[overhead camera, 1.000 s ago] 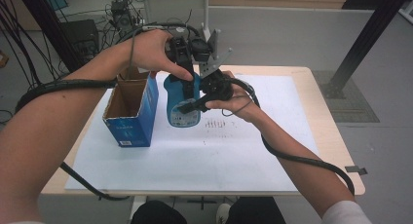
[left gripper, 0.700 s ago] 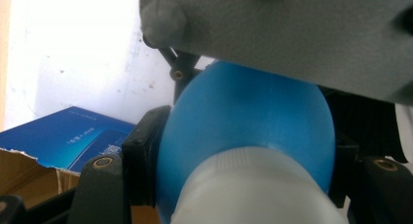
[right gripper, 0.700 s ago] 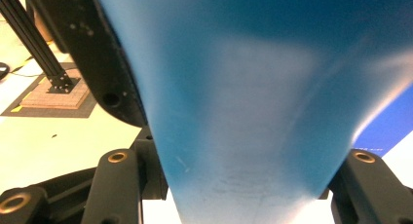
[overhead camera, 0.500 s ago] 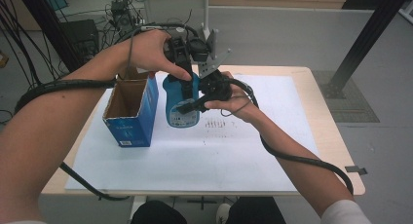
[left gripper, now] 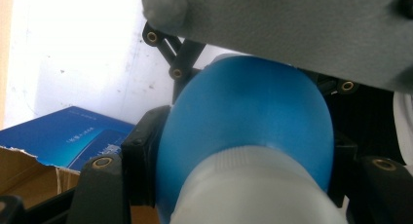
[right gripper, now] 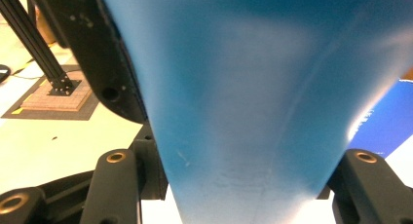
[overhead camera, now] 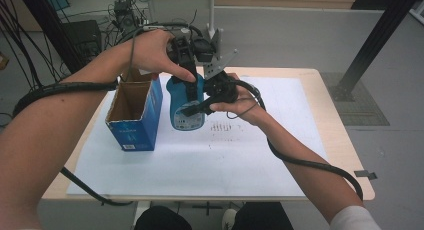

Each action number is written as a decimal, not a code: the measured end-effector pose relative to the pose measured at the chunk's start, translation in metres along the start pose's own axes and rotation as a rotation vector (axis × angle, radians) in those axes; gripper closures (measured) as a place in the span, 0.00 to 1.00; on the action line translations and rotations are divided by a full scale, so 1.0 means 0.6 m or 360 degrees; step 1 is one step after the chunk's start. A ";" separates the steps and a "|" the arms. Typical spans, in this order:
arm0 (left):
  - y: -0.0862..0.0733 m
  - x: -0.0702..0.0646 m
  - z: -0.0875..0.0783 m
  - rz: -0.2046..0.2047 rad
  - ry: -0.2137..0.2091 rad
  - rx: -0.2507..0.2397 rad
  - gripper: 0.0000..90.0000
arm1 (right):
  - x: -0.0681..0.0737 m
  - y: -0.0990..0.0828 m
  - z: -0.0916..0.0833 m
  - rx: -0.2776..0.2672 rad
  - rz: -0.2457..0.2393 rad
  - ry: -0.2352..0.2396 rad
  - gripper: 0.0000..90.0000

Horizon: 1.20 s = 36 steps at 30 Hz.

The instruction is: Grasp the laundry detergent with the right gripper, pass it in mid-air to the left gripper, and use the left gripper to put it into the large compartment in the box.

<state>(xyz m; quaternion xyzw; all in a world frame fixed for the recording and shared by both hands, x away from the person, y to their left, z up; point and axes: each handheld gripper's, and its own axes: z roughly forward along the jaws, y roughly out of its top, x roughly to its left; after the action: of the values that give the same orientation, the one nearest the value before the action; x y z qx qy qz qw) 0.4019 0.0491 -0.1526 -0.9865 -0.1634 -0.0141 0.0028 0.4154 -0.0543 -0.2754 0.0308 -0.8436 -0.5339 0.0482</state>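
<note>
A blue plastic bottle (overhead camera: 181,115) with a label low on its front stands upright on the white paper sheet (overhead camera: 200,165). My left gripper (overhead camera: 190,85) reaches down from above and is shut on the bottle's upper part. In the left gripper view the black jaws press on both sides of the blue shoulder (left gripper: 248,117), with the white neck (left gripper: 253,190) close to the camera. My right gripper (overhead camera: 196,109) comes in from the right, shut on the bottle's body. In the right gripper view the blue wall (right gripper: 253,102) sits between both jaws.
An open blue cardboard box (overhead camera: 134,115) stands just left of the bottle, its top flaps up. The paper covers most of the wooden table (overhead camera: 340,140). Cables trail from both grippers over the table's edges. A black frame post (overhead camera: 370,45) rises at the back right.
</note>
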 end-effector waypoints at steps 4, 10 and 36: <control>0.000 0.000 -0.001 -0.0004 -0.0006 -0.0001 0.40 | 0.001 -0.001 -0.001 0.0004 0.0017 0.0006 0.47; 0.001 0.000 0.000 -0.0005 -0.0006 0.0002 0.40 | 0.001 -0.002 -0.001 0.0001 0.0021 0.0008 0.47; 0.000 0.004 0.000 -0.0022 -0.0025 -0.0002 0.40 | -0.001 -0.006 -0.001 -0.0028 0.0030 0.0015 0.46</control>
<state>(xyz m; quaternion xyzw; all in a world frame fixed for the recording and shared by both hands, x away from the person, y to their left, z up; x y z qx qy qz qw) 0.4041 0.0496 -0.1524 -0.9854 -0.1702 -0.0064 0.0009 0.4162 -0.0564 -0.2782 0.0249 -0.8389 -0.5407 0.0574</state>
